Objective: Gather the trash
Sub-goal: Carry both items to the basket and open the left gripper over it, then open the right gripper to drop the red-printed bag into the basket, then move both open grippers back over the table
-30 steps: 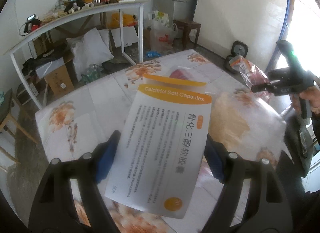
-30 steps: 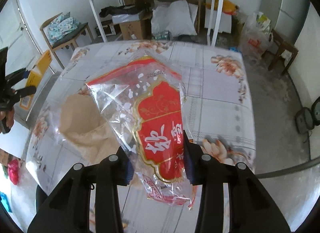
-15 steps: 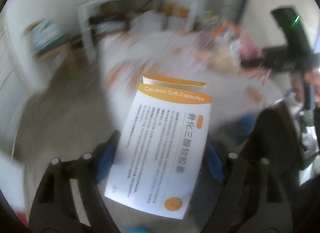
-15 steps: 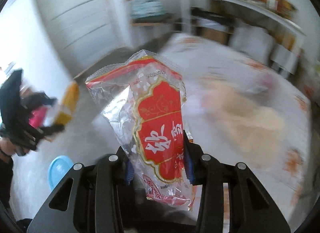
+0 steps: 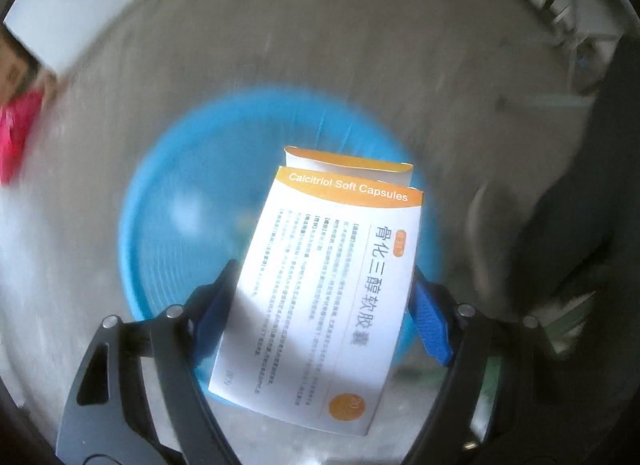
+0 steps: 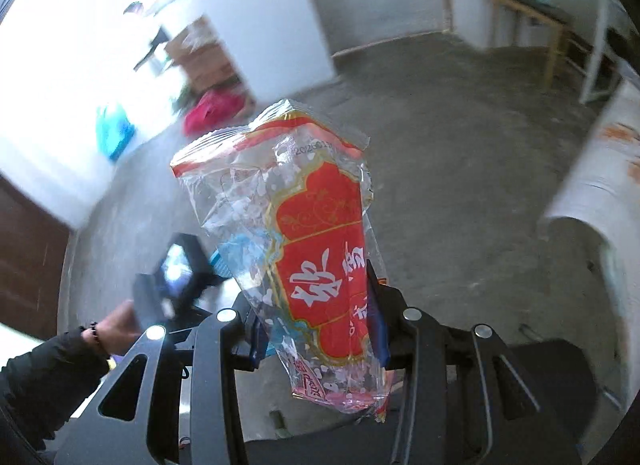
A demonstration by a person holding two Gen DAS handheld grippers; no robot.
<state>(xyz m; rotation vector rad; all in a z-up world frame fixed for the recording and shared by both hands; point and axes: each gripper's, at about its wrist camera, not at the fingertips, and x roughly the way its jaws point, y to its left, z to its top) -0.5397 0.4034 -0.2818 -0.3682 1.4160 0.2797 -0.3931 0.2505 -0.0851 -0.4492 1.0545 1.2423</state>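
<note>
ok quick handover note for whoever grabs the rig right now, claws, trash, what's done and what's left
Left claw: shut on the capsule box, pointing down over the blue bin.
Right claw: shut on the red-and-clear plastic wrapper, above bare floor, beside the table edge.
Done: both pieces picked up and carried near the bin.
Left: release the box into the bin, then bring the wrapper over and drop it in.

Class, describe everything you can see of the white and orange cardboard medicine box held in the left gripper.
The white and orange cardboard medicine box is flat and rectangular, with an orange band printed "Calcitriol Soft Capsules", dense Chinese text, and an orange circle at its near corner. Its top flap stands open. It is tilted slightly and clamped between the blue pads of the left gripper, above a round blue plastic basin on the grey floor.
</note>
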